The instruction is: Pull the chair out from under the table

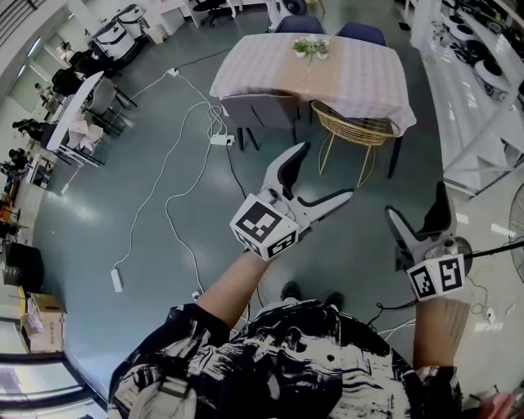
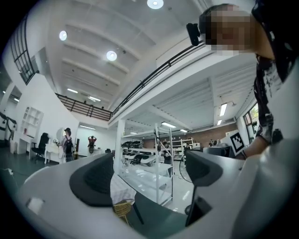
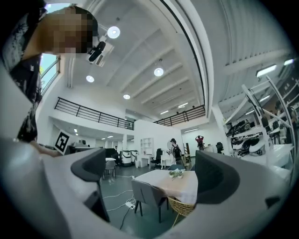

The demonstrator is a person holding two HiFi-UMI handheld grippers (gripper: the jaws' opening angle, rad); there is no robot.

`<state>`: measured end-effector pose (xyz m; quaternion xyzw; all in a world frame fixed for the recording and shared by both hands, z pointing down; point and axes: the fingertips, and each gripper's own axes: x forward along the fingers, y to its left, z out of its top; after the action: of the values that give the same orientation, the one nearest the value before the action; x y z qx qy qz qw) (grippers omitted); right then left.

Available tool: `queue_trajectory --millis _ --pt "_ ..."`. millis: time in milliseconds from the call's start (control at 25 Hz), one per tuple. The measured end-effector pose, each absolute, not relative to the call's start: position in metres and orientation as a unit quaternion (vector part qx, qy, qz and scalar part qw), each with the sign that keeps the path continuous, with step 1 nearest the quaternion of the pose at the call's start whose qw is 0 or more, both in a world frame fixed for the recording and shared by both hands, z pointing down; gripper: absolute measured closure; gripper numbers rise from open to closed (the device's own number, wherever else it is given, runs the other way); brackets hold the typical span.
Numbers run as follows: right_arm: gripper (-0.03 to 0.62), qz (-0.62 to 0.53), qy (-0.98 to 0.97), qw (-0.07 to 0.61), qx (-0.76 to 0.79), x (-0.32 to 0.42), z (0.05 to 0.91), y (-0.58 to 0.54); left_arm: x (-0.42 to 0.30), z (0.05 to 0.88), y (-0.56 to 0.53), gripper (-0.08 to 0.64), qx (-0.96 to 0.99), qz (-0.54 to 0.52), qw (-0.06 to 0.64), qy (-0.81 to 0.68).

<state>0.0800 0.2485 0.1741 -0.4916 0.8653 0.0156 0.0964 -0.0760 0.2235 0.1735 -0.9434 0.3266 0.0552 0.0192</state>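
Note:
A table (image 1: 360,82) under a checked cloth stands ahead, with a small plant (image 1: 311,47) on it. On its near side a grey chair (image 1: 260,110) and a yellow wicker chair (image 1: 354,131) are tucked under it; two blue chairs (image 1: 299,24) are at the far side. My left gripper (image 1: 326,170) is held in the air, well short of the chairs, open and empty. My right gripper (image 1: 417,200) hangs further right, also open and empty. The right gripper view looks between the right gripper (image 3: 152,175) jaws at the grey chair (image 3: 147,193) and the wicker chair (image 3: 183,205). The left gripper (image 2: 149,175) frames the wicker chair (image 2: 122,207).
White cables and a power strip (image 1: 221,139) lie on the floor left of the grey chair, with another strip (image 1: 116,281) nearer. White shelving (image 1: 475,82) lines the right side, and a fan (image 1: 516,221) stands by it. Desks and office chairs (image 1: 78,114) stand at the left.

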Motion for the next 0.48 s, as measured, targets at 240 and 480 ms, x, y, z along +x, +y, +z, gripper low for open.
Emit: queue_trajectory --millis 240,480 --pt "0.054 0.016 0.870 0.083 -0.487 0.084 0.177 0.248 -0.076 0.176 0.226 0.100 -0.950 0.037 0.028 0.310" --pt "0.054 0.018 0.875 0.074 -0.478 0.093 0.181 0.246 -0.058 0.181 0.224 0.100 -0.954 0.036 0.023 0.298"
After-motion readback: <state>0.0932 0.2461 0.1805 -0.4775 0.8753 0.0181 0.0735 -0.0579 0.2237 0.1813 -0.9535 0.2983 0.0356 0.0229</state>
